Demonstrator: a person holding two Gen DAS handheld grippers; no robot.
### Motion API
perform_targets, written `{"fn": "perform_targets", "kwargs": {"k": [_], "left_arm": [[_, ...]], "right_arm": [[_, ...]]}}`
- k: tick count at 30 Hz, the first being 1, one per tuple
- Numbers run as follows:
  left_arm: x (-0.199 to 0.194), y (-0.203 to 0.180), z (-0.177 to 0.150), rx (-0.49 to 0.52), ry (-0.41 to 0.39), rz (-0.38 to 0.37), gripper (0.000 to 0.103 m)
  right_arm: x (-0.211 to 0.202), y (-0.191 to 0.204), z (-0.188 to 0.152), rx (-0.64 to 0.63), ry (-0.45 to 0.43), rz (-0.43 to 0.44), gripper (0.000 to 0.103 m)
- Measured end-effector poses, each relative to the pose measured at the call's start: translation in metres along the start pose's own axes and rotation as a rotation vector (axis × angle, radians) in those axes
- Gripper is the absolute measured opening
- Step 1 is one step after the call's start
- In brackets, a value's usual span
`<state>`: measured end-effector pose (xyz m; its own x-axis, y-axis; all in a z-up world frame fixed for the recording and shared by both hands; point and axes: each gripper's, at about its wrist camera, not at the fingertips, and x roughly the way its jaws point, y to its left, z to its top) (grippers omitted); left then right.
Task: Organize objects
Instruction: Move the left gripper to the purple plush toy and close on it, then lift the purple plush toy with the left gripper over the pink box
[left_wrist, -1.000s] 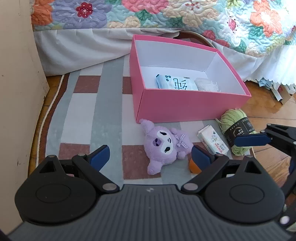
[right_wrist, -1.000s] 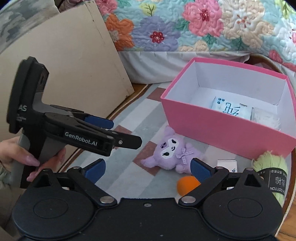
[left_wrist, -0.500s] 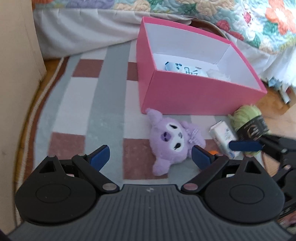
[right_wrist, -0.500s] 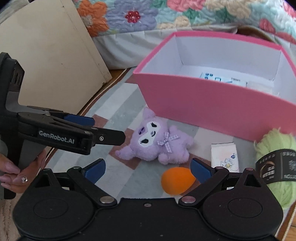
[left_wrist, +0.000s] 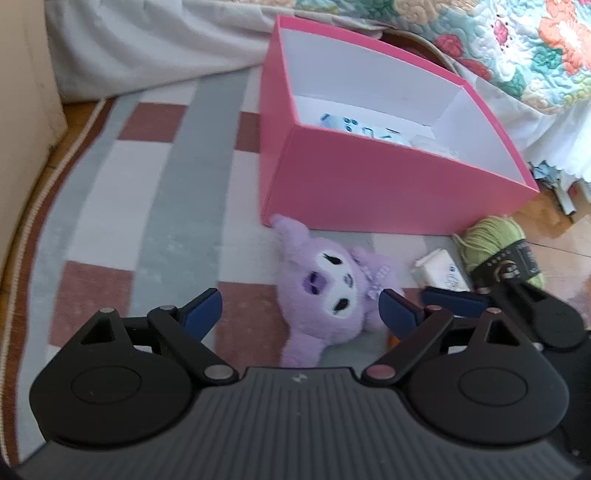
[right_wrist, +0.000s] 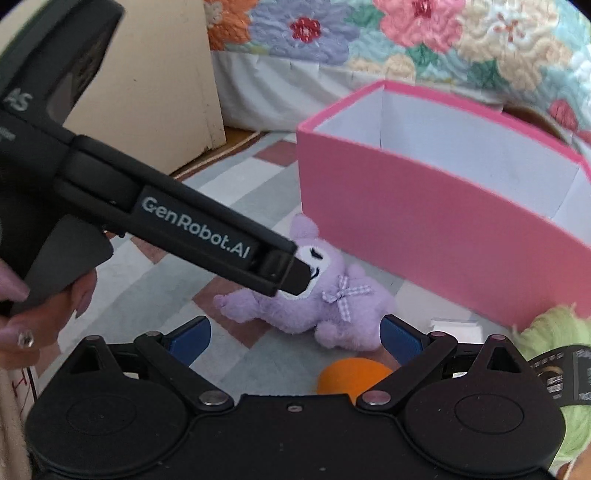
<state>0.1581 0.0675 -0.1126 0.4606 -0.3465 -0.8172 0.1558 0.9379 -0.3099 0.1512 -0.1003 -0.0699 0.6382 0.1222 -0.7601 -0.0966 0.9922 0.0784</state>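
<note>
A purple plush toy (left_wrist: 332, 284) lies on the rug in front of the pink box (left_wrist: 369, 192). My left gripper (left_wrist: 301, 310) hangs just over it, jaws closing, with the plush between the pads but untouched. In the right wrist view the left gripper (right_wrist: 288, 269) crosses the plush's (right_wrist: 332, 306) face. My right gripper (right_wrist: 295, 339) is open, with an orange ball (right_wrist: 351, 376) near its right finger. Green yarn (left_wrist: 495, 240) and a small white pack (left_wrist: 439, 273) lie to the right. A blue-and-white pack (left_wrist: 362, 129) lies inside the box.
The checked rug (left_wrist: 147, 221) lies on a wooden floor (left_wrist: 554, 236). A bed with a floral quilt (right_wrist: 406, 44) and white skirt stands behind the box. A beige panel (right_wrist: 166, 92) stands at the left. A person's hand (right_wrist: 22, 325) holds the left gripper.
Both grippers have sunk toward the floor and closer to the plush. The left gripper's finger now covers part of the plush's face in the right wrist view. Its jaws have narrowed slightly.
</note>
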Motion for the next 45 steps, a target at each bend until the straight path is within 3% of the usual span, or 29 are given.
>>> {"fn": "perform_targets", "kwargs": {"k": [5,12,16,20,24,29,34,45], "left_arm": [[0.008,0.004,0.0,-0.033,0.022,-0.027,0.064],[0.014,0.011,0.0,-0.083,0.023,-0.087,0.04],[0.017,0.019,0.0,-0.136,0.033,-0.108,0.04],[0.021,0.026,-0.002,-0.177,0.046,-0.118,0.044],[0.024,0.028,-0.006,-0.204,0.059,-0.144,0.041],[0.023,0.023,-0.008,-0.192,0.045,-0.134,0.037],[0.018,0.015,-0.009,-0.145,0.037,-0.117,0.035],[0.005,0.012,-0.011,-0.17,0.002,-0.128,0.035]], "right_arm": [[0.015,-0.018,0.003,0.101,0.024,0.01,0.1],[0.027,-0.049,0.002,0.258,0.041,0.112,0.097],[0.026,-0.052,0.001,0.276,0.031,0.132,0.089],[0.029,-0.049,0.003,0.227,0.034,0.104,0.081],[0.025,-0.045,0.002,0.183,0.036,0.07,0.077],[0.022,-0.039,0.0,0.121,0.027,0.045,0.072],[0.019,-0.045,0.002,0.164,0.04,0.08,0.065],[0.001,-0.037,0.004,0.108,0.018,0.066,0.064]]}}
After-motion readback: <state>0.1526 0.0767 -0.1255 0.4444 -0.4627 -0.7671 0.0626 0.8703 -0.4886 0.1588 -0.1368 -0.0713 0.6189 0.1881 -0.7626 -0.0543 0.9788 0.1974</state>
